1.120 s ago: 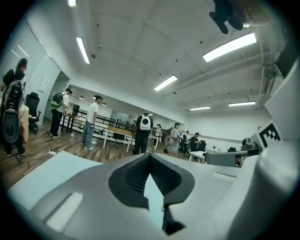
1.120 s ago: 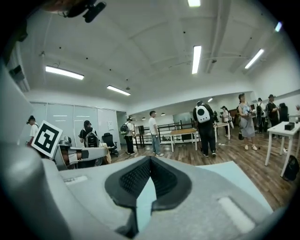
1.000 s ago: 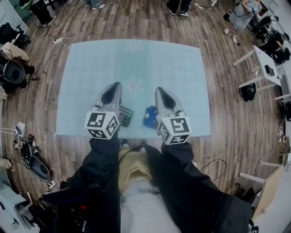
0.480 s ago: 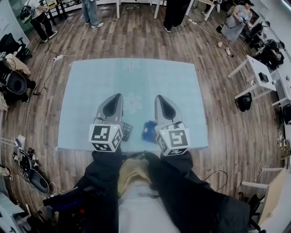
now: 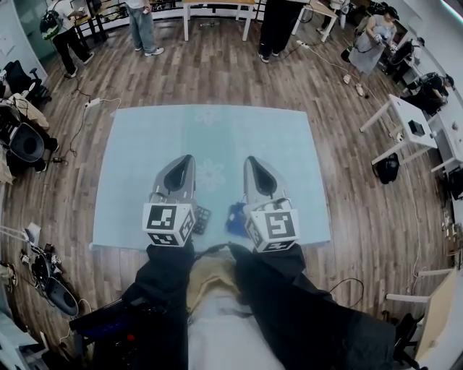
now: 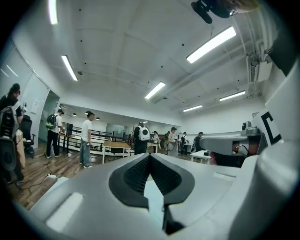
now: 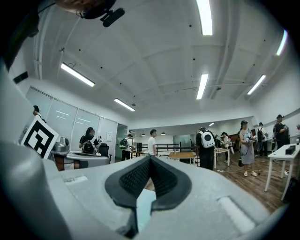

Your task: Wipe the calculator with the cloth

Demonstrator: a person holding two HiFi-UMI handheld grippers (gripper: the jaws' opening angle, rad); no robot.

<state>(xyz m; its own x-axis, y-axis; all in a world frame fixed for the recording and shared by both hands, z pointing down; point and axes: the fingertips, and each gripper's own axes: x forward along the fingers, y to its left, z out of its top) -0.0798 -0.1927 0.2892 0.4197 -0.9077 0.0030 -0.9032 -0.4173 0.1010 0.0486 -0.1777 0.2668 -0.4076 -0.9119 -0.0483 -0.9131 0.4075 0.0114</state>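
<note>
The dark calculator [image 5: 202, 219] lies near the front edge of the pale blue table [image 5: 137, 152], half hidden behind my left gripper's marker cube. A small blue cloth [image 5: 235, 211] lies just right of it, partly covered by my right gripper's cube. My left gripper [image 5: 189, 157] and right gripper [image 5: 248, 159] hover side by side above both, pointing level toward the far end. Both are shut with nothing between the pads. In the left gripper view the gripper [image 6: 150, 155] faces the room, jaws meeting at the tip. The right gripper [image 7: 150, 157] looks the same in its own view.
Several people stand at desks [image 5: 217, 6] beyond the far end of the table. White desks [image 5: 405, 115] and a dark bag [image 5: 387, 168] are at the right. Office chairs [image 5: 27, 144] and cables lie at the left. The holder's dark trousers [image 5: 289, 311] fill the bottom.
Both grippers have risen, still shut and side by side. The calculator and the cloth now show less from behind the marker cubes, and more of the room's far end is in view.
</note>
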